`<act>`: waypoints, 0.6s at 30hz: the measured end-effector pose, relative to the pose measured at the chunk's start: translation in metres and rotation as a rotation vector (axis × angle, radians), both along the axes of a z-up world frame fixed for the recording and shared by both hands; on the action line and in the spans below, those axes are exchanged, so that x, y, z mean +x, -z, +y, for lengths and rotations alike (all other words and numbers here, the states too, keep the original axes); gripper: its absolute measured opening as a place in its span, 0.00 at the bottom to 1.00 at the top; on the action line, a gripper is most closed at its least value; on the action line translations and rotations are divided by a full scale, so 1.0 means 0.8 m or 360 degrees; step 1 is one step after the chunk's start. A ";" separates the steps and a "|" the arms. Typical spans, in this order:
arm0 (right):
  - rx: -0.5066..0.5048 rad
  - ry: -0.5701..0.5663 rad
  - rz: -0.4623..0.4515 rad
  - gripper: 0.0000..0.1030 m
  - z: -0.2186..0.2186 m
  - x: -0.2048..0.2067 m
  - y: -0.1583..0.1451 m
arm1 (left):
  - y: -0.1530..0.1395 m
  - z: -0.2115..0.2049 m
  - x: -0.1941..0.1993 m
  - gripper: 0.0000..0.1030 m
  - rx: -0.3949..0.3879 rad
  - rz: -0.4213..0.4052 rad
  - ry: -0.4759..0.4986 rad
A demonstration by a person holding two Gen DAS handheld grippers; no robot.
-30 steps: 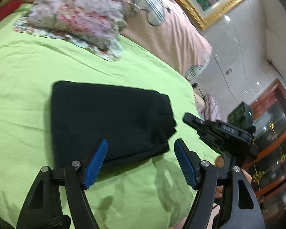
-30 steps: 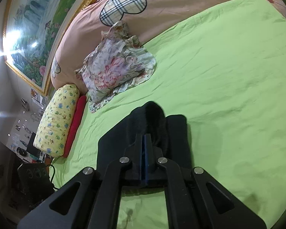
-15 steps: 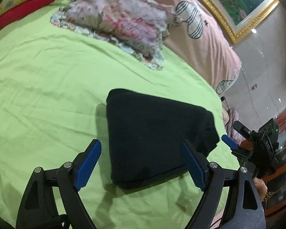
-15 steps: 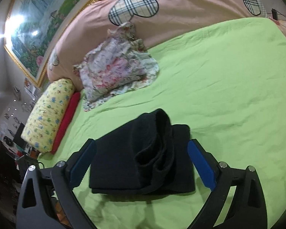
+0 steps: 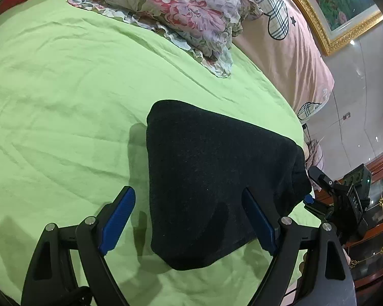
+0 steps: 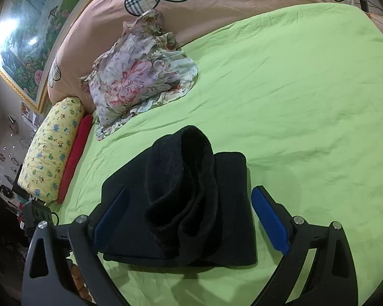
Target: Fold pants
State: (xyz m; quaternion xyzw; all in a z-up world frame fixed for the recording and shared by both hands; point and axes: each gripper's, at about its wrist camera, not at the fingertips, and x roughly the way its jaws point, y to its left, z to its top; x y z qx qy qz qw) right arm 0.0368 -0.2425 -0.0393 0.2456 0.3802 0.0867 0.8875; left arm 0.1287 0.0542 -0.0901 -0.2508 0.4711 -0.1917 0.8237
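both jaws spread, clamped on nothing — right gripper just released pants; loose top roll seemingly free to unfurl.

The pants are a thick, matt black knit with a fuzzy nap, lying on a smooth, lightly creased green cotton-like sheet over the bed. The floral pillow is thin printed cloth with a ruffled edge. Each hand-held gripper, left and right, is matt black plastic with ribbed blue pads and shiny metal pins.
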 end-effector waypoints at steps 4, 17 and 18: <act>0.0010 -0.0001 0.0006 0.94 -0.001 0.004 0.002 | 0.000 -0.004 0.002 0.83 0.0004 0.0012 -0.0002; 0.0123 -0.0009 0.0191 0.86 -0.021 0.010 0.060 | 0.017 -0.023 0.026 0.83 0.0090 0.0100 0.0031; 0.0144 -0.0016 0.0197 0.82 -0.023 0.009 0.064 | 0.020 -0.025 0.028 0.83 0.0103 0.0102 0.0033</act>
